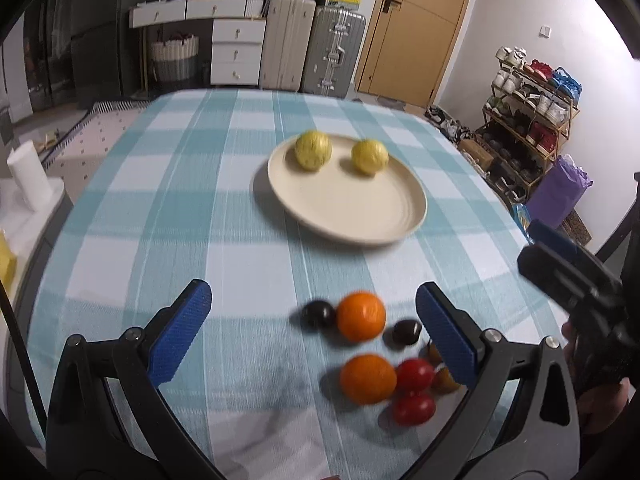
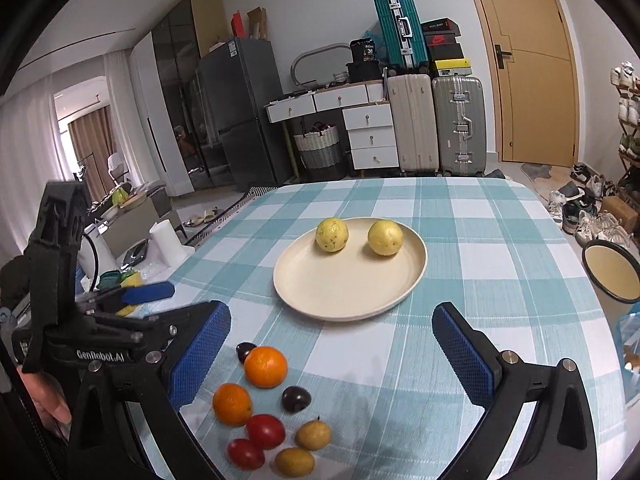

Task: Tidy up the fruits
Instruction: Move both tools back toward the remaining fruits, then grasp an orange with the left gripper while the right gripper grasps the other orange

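Left wrist view shows the plate (image 1: 344, 216) with two yellow fruits (image 1: 313, 150) lying ahead, while the loose fruit cluster (image 1: 372, 352) sits nearer — between the wide-open, empty fingers of the left gripper (image 1: 312, 336) — with the right gripper (image 2: 332, 344), equally open and empty, just beside it.
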